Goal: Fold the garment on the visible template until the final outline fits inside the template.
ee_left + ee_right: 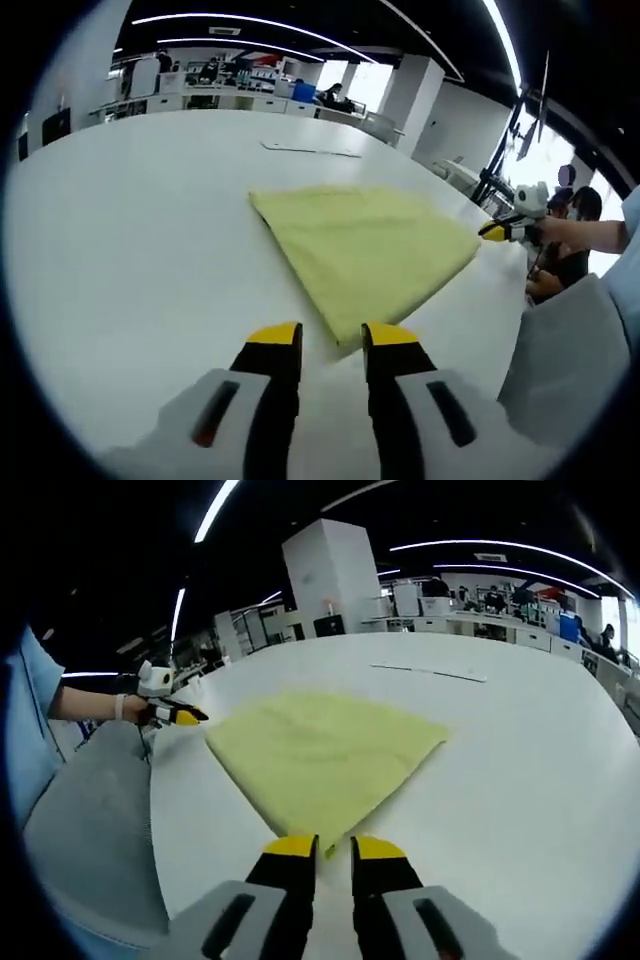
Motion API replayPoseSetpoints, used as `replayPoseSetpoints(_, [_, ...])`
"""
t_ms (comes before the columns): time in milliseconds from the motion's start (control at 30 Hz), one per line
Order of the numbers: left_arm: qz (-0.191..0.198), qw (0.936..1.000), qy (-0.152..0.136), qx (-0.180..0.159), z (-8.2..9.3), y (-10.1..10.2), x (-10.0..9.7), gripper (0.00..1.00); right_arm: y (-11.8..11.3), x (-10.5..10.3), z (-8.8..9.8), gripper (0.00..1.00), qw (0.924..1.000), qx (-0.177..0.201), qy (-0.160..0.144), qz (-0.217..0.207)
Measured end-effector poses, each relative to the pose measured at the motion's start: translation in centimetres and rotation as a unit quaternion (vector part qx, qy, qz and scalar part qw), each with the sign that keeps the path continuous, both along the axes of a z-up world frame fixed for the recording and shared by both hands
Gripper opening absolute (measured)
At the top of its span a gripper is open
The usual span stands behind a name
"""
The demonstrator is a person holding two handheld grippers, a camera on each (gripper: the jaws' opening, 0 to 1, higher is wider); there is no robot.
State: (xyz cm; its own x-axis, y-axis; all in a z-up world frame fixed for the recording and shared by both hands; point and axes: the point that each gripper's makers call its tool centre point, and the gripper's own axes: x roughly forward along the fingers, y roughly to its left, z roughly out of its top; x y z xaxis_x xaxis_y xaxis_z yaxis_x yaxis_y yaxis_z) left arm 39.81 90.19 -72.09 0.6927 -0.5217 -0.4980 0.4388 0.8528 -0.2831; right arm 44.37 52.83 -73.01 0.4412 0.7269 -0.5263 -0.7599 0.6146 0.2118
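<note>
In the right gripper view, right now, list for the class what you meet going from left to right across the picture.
Person's blue sleeve → left gripper → yellow garment → thin strip lying on the white table.

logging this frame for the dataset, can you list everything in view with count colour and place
garment: 1, pale yellow, folded flat on the table, a corner towards each claw
table: 1, white, large, under the garment
template outline: 1, thin dark line, on the table beyond the garment
office desks and shelving: several, mostly white, in the background past the table
pillar: 1, white, behind the table
ceiling lights: several, white strips, overhead
seated people: at least 1, dark clothes, at the table's far edge
left claw: 1, black with yellow tips, open, at the garment's near corner
right claw: 1, black with yellow tips, open, at the other corner
person's sleeve: 1, light blue, at the edge of the right gripper view
</note>
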Motion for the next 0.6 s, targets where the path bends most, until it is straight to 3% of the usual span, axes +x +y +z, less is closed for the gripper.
replayPoseSetpoints(167, [0.018,0.9993,-0.032,0.012,1.1,0.1,-0.1,0.67,0.2,-0.1,1.3,0.50,0.9992,0.027,-0.017,-0.024])
replayPoseSetpoints(267, [0.020,0.9986,-0.041,0.026,1.0,0.2,-0.3,0.83,0.6,-0.7,1.7,0.65,0.9986,0.039,-0.021,-0.029])
replayPoseSetpoints(333, [0.025,0.9974,-0.057,0.035,1.2,0.3,-0.3,0.90,0.8,-1.1,2.0,0.81,0.9981,0.040,-0.029,-0.036])
replayPoseSetpoints(467, [0.060,0.9930,-0.098,0.029,2.1,0.8,-0.1,0.91,1.1,-1.6,2.8,1.00,0.9944,0.074,-0.039,-0.065])
replayPoseSetpoints(500, [0.055,0.9930,-0.100,0.032,2.1,0.7,-0.3,0.91,1.1,-1.8,2.8,1.00,0.9944,0.071,-0.038,-0.068])
replayPoseSetpoints(533, [0.029,0.9939,-0.088,0.059,1.8,0.5,-0.6,0.91,1.2,-1.9,2.9,1.00,0.9939,0.075,-0.043,-0.069])
replayPoseSetpoints(567, [0.034,0.9912,-0.110,0.065,2.4,0.6,-0.1,0.91,1.3,-2.2,2.8,1.00,0.9941,0.073,-0.044,-0.067])
replayPoseSetpoints(600, [0.040,0.9917,-0.111,0.051,2.5,0.6,0.0,0.90,1.4,-2.3,2.7,1.00,0.9943,0.070,-0.044,-0.066])
